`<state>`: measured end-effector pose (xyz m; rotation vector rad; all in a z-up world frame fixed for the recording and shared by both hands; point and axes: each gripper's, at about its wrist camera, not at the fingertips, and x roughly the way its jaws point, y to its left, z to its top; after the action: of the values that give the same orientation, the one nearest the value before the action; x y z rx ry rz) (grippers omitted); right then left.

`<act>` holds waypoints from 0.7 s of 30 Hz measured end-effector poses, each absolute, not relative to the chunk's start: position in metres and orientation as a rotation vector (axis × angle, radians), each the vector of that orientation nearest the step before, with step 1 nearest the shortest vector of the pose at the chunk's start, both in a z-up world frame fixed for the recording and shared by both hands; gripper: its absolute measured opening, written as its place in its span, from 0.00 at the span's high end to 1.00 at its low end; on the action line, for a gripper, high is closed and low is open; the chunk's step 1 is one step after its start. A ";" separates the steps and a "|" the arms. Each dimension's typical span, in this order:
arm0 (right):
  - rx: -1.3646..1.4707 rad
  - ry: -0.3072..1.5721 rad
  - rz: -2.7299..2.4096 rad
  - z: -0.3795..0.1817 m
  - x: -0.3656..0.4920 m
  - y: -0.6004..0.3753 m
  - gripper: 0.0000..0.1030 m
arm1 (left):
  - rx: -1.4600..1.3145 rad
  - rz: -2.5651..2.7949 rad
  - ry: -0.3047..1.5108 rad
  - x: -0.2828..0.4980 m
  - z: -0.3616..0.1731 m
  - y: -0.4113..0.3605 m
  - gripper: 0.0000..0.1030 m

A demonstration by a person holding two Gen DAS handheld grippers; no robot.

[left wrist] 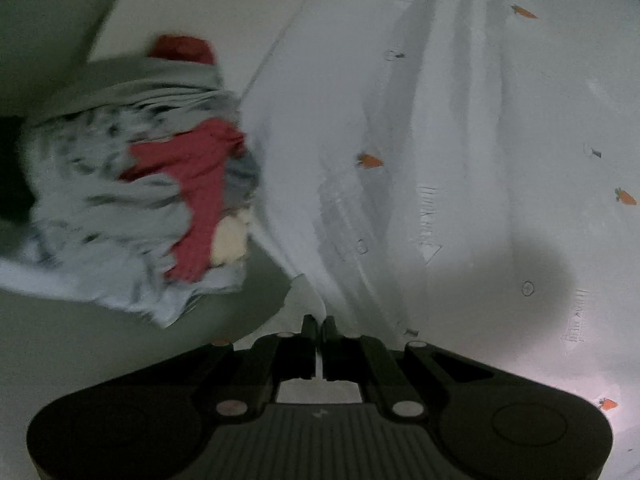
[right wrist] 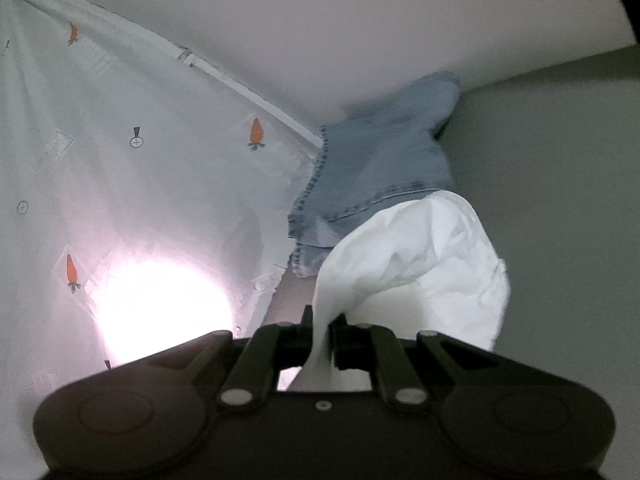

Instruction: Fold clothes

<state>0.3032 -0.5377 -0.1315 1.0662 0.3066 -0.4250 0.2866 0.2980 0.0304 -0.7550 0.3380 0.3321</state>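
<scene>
- No basket, box or other container is seen in either view; all the clothes lie loose on a pale surface (right wrist: pixel 360 20).
- The left gripper (left wrist: pixel 319 326) has its two black fingers closed almost together, and they pinch a thin edge of the white cloth with small orange carrot prints (left wrist: pixel 400 120).
- From the left fingers this printed cloth goes up and away, and it fills the middle and right part of the left wrist view.
- The right gripper (right wrist: pixel 324 320) is closed on a bunched part of a plain white garment (right wrist: pixel 420 264); the fabric is pressed between the fingers and swells out above them and to the right.
- In the right wrist view the carrot-print cloth (right wrist: pixel 140 140) is spread flat over the left side, with a strong bright patch of light on its lower part.
- A light blue denim piece with a frayed edge (right wrist: pixel 380 168) lies just behind the plain white garment, beside the edge of the printed cloth.
- In the left wrist view a blurred heap of clothes (left wrist: pixel 132 184) sits to the left of the printed cloth: grey-white speckled fabric with a dark red piece (left wrist: pixel 200 184) on it.
- The printed cloth looks thin and smooth, with soft long folds; the plain white garment is crumpled.
</scene>
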 end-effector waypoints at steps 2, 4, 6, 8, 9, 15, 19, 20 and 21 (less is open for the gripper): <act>1.068 0.298 -0.429 -0.133 0.321 -0.534 0.92 | -0.741 0.338 0.345 0.314 0.026 0.297 0.97; 1.065 0.297 -0.434 -0.135 0.341 -0.531 0.92 | -0.727 0.344 0.352 0.341 0.021 0.297 0.97; 1.064 0.303 -0.437 -0.137 0.361 -0.528 0.92 | -0.719 0.356 0.374 0.369 0.013 0.297 0.97; 1.072 0.314 -0.443 -0.138 0.382 -0.526 0.92 | -0.717 0.374 0.411 0.399 0.002 0.298 0.97; 1.076 0.321 -0.448 -0.139 0.394 -0.525 0.92 | -0.716 0.382 0.428 0.412 -0.003 0.299 0.97; 1.038 0.372 -0.466 -0.152 0.479 -0.518 0.92 | -0.698 0.393 0.491 0.503 -0.040 0.299 0.97; 1.016 0.392 -0.475 -0.168 0.535 -0.516 0.91 | -0.659 0.375 0.531 0.566 -0.067 0.297 0.97; 1.008 0.402 -0.480 -0.173 0.550 -0.516 0.91 | -0.650 0.371 0.544 0.582 -0.075 0.296 0.97; 0.999 0.421 -0.491 -0.179 0.562 -0.515 0.90 | -0.632 0.369 0.562 0.592 -0.083 0.295 0.97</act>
<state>0.5622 -0.5151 -0.1785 0.9994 0.4208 -0.4908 0.5916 0.2951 -0.0833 -0.6318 0.5619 0.3685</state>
